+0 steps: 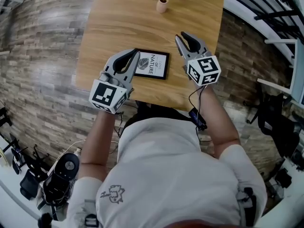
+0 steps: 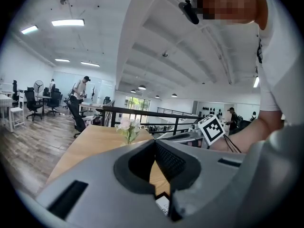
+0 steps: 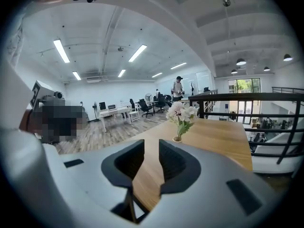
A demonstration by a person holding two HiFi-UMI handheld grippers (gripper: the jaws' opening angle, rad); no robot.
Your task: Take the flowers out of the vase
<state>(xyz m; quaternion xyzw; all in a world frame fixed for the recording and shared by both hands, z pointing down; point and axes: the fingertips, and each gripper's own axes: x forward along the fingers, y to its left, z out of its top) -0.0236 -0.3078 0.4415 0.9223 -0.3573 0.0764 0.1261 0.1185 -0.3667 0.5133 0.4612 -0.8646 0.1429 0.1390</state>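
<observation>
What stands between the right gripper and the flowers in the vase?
Nothing visible. Only bare table lies between the right gripper and the flowers in their vase. The framed picture lies off to the side, near the left gripper.

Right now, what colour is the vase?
The vase is a pale peach-tan; the head view shows it best.

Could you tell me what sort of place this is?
Probably an open-plan office: desks and office chairs fill the floor, strip lights line the ceiling, and a black railing suggests a mezzanine.
</observation>
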